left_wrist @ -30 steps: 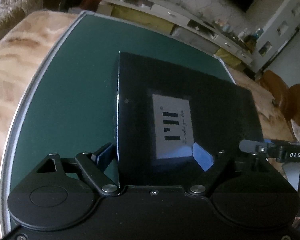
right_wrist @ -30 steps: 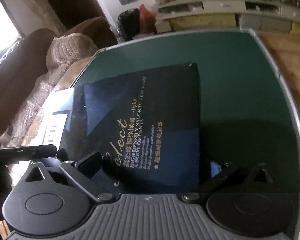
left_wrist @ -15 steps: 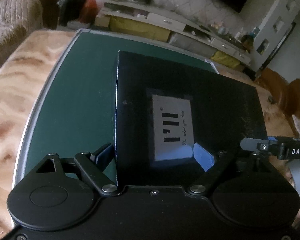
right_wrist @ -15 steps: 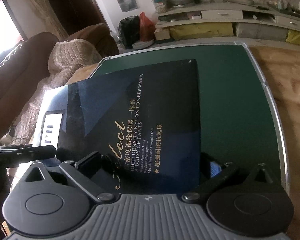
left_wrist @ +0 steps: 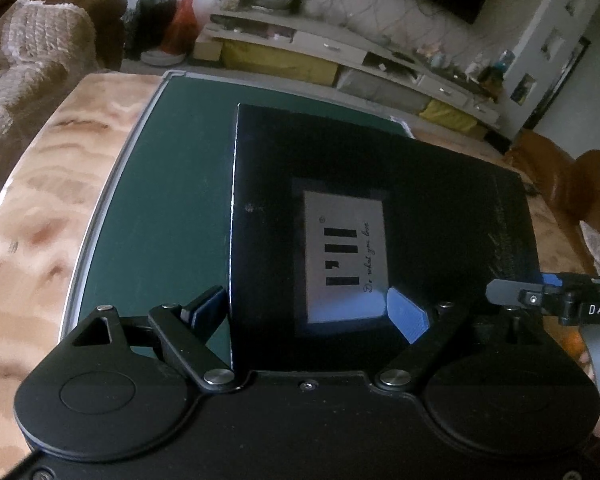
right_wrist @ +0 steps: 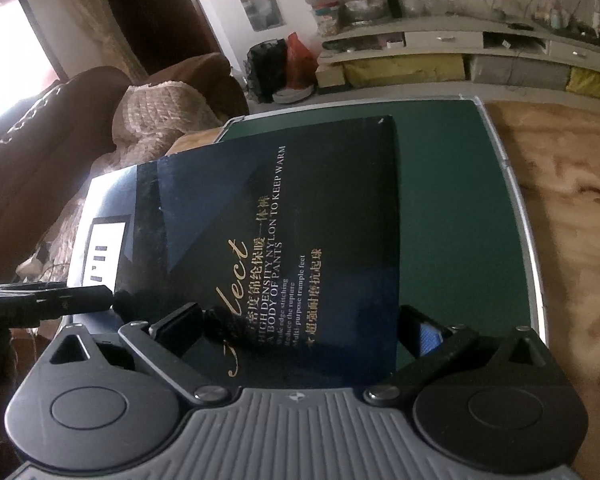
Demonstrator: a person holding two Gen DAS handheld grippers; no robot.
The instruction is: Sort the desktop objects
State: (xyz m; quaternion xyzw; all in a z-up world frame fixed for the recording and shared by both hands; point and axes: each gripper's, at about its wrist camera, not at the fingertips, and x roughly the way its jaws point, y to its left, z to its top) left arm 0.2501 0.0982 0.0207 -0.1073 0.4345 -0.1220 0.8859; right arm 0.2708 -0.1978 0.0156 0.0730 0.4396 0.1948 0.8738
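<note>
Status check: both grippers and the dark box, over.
Left gripper and right gripper each clamp an end of the dark box. Box off the green mat. Nothing in the way.

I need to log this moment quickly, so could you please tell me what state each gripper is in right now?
Left gripper: closed on the dark box, jaws wide across it.
Right gripper: closed on the same box, across its other end.

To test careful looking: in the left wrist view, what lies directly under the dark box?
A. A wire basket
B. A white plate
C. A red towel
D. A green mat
D: the dark box sits over a green mat with a pale border, on the marbled tabletop.
</note>
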